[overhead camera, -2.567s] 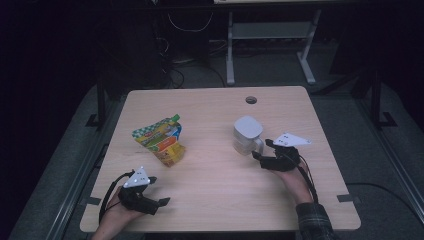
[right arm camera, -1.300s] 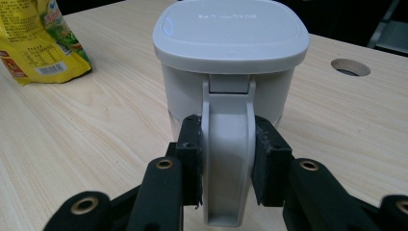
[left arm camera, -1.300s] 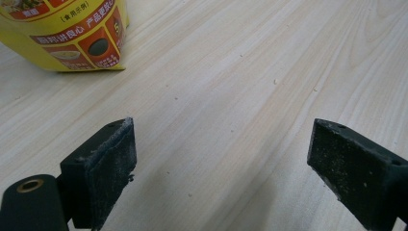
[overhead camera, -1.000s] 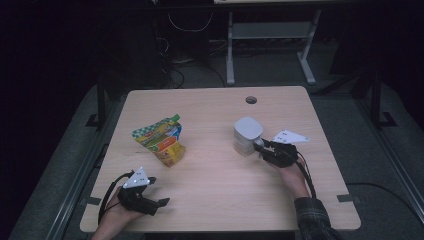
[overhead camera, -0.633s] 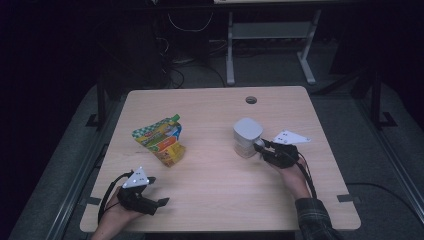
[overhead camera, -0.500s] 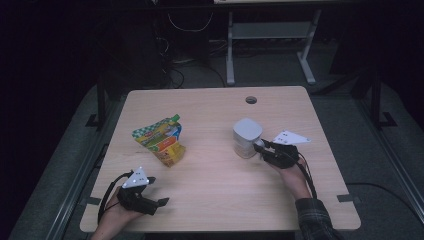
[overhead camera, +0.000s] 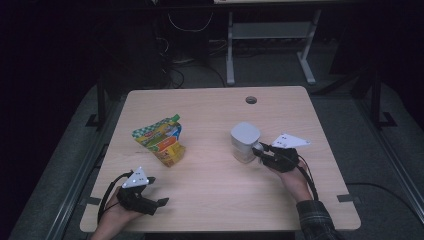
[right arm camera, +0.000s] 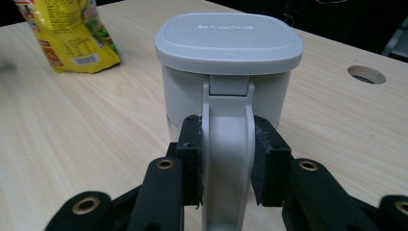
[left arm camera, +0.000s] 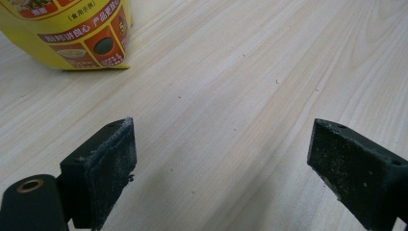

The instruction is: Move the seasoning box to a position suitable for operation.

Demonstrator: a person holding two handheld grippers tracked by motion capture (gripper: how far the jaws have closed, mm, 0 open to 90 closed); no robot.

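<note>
1. Right gripper (right arm camera: pixel 226 159) clamped on handle (right arm camera: pixel 226 144) of white lidded container (overhead camera: pixel 245 141); container upright on table (overhead camera: pixel 210 200), right of centre
2. Left gripper (left arm camera: pixel 221 168) jaws spread, nothing between; yellow pouch (overhead camera: pixel 161 141) nearby

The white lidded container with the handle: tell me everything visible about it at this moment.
The white container looks like matte plastic, a rounded-square tub under a pale grey lid that sits closed, with faint embossed lettering. A broad handle runs down its side from a tab under the lid. It stands upright on the wooden table, right of centre. The right gripper is shut on the handle, its black fingers pressing both sides.
</note>
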